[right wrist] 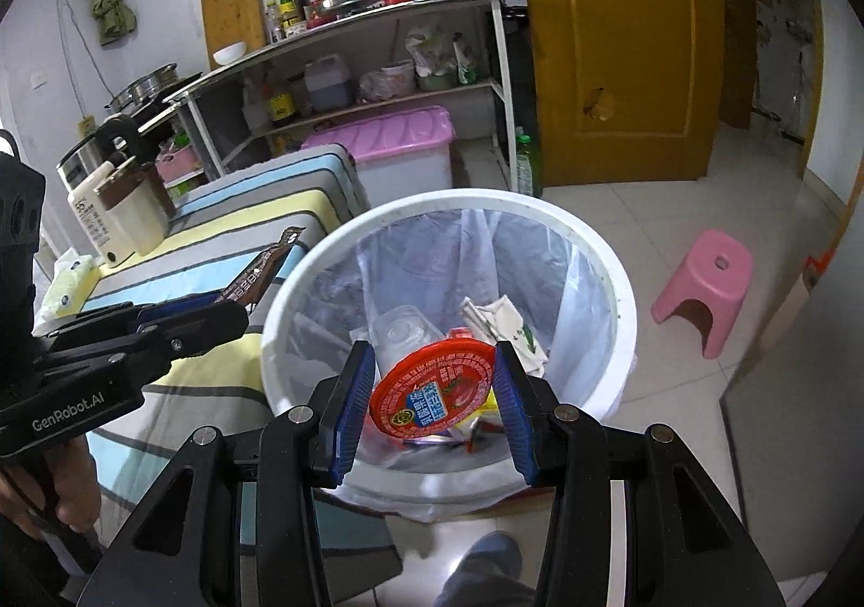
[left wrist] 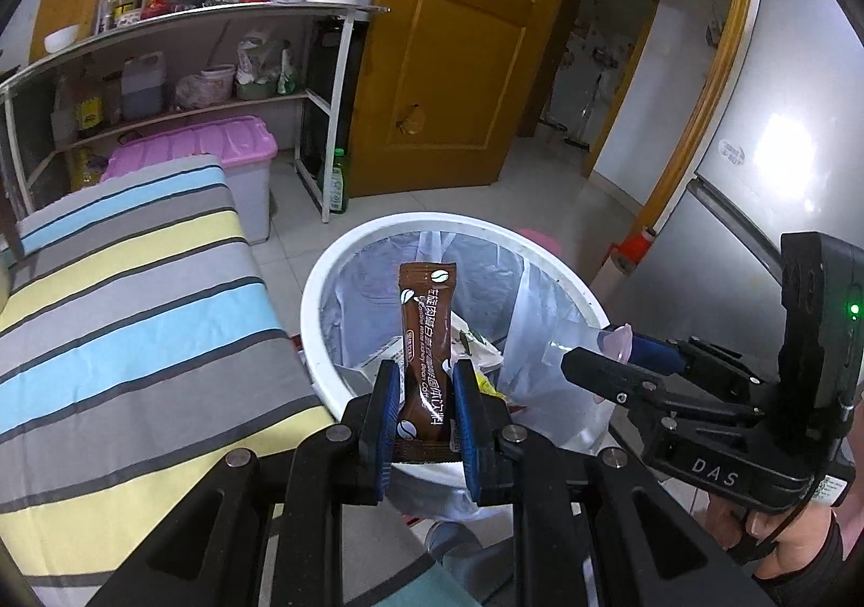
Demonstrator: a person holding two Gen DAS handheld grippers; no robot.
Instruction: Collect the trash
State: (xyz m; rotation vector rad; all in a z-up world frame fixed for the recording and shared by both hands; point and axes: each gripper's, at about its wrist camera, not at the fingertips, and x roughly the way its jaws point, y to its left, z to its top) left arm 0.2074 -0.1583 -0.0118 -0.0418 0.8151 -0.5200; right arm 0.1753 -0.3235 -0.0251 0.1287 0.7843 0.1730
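Note:
My left gripper (left wrist: 426, 391) is shut on a brown coffee sachet (left wrist: 426, 331) and holds it upright over the near rim of a white trash bin (left wrist: 324, 283) lined with a clear bag. My right gripper (right wrist: 434, 391) is over the same bin (right wrist: 621, 283). A red round foil lid (right wrist: 432, 396) sits between its blue pads (right wrist: 353, 407), touching both. From the left wrist view, the right gripper (left wrist: 594, 364) shows at the bin's right side with a pink cup edge (left wrist: 618, 339) in it. The left gripper (right wrist: 227, 315) and sachet (right wrist: 259, 272) show at left in the right wrist view.
Paper and wrappers (right wrist: 507, 326) lie inside the bin. A striped cloth-covered table (left wrist: 124, 310) stands left of it, with a kettle (right wrist: 124, 223) and tissues (right wrist: 65, 283). A pink stool (right wrist: 707, 288), a pink-lidded box (left wrist: 216, 148), shelves (left wrist: 189, 67), a door (left wrist: 459, 40) and a fridge (left wrist: 783, 148) surround.

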